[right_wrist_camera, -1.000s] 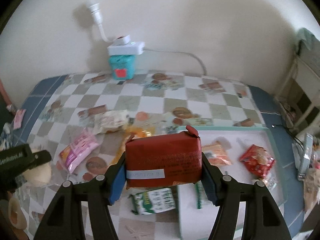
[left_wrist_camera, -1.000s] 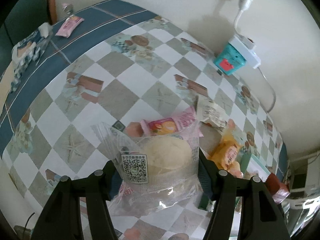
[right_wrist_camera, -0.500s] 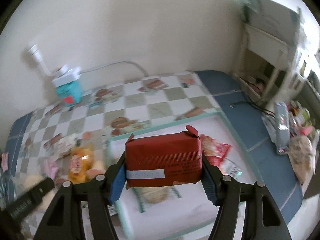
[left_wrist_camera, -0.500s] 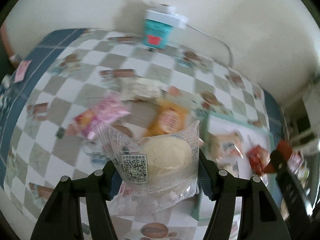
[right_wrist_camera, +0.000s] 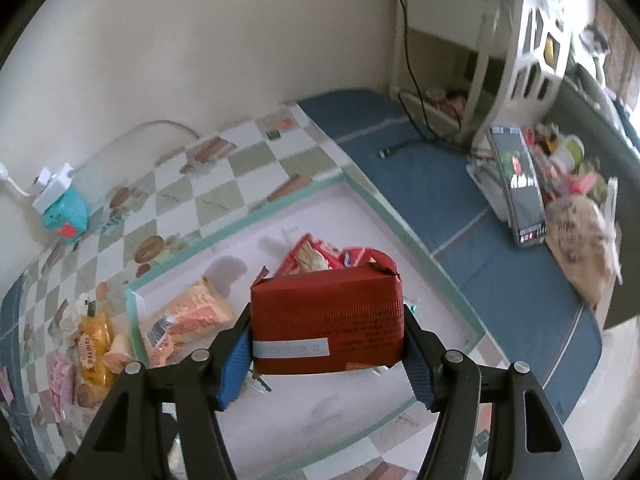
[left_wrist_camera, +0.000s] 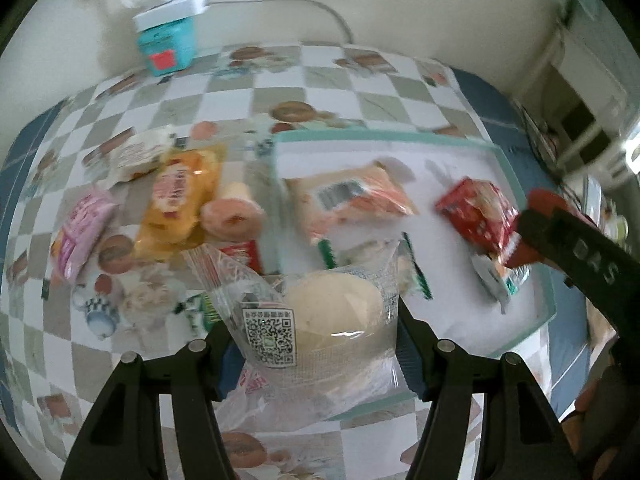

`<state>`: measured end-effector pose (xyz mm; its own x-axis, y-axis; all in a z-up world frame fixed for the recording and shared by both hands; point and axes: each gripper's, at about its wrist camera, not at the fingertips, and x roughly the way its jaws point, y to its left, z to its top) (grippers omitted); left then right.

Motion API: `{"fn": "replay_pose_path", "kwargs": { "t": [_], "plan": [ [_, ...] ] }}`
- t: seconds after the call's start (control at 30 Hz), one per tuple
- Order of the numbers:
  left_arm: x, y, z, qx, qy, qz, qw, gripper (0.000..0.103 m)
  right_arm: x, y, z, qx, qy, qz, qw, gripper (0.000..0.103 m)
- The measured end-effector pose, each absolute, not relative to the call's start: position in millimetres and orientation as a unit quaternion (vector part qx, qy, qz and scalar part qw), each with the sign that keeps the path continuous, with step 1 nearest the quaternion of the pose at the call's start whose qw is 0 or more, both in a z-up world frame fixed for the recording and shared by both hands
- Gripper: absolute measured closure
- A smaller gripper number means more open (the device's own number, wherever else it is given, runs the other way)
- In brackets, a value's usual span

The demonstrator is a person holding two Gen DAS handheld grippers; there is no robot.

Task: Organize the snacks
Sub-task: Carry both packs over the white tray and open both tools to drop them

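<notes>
Left tool [left_wrist_camera: 316, 344]: pinching a clear plastic bag with a pale round bun [left_wrist_camera: 320, 320] between its pads, above the near edge of the white, teal-rimmed tray [left_wrist_camera: 520, 184]. Right tool [right_wrist_camera: 326, 354]: clamped on a red paper-wrapped block [right_wrist_camera: 326, 320], held over the same tray on the chequered bench [right_wrist_camera: 224, 184].

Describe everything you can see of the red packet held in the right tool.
The red packet is a brick-shaped block wrapped in red paper-like film with folded, crimped ends and rows of small dark print. A white strip with a printed date runs along its lower front. It sits level, gripped at both ends by the right tool, above the white tray.
</notes>
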<state>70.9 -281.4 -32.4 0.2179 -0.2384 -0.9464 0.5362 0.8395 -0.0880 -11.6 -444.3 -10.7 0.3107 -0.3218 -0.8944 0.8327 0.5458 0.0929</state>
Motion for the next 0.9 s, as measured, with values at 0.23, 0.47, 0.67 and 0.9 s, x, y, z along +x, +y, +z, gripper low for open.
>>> {"fn": "replay_pose_path", "kwargs": {
  "t": [0.23,0.47,0.67,0.9],
  "plan": [
    [57,-304,-42,0.161,0.572,-0.279,0.755,0.037,-13,-448,-26,0.320,0.463,-0.373,0.738,0.034],
    [53,-313,-52,0.175,0.578,-0.286,0.744,0.037,-13,-449,-38,0.345,0.475,-0.365,0.723,0.032],
    [53,-315,-56,0.173,0.578,-0.288,0.744,0.036,-14,-451,-42,0.358,0.479,-0.362,0.715,0.030],
    [56,-314,-58,0.166,0.581,-0.292,0.741,0.031,-15,-451,-38,0.355,0.478,-0.366,0.715,0.024]
  ]
}}
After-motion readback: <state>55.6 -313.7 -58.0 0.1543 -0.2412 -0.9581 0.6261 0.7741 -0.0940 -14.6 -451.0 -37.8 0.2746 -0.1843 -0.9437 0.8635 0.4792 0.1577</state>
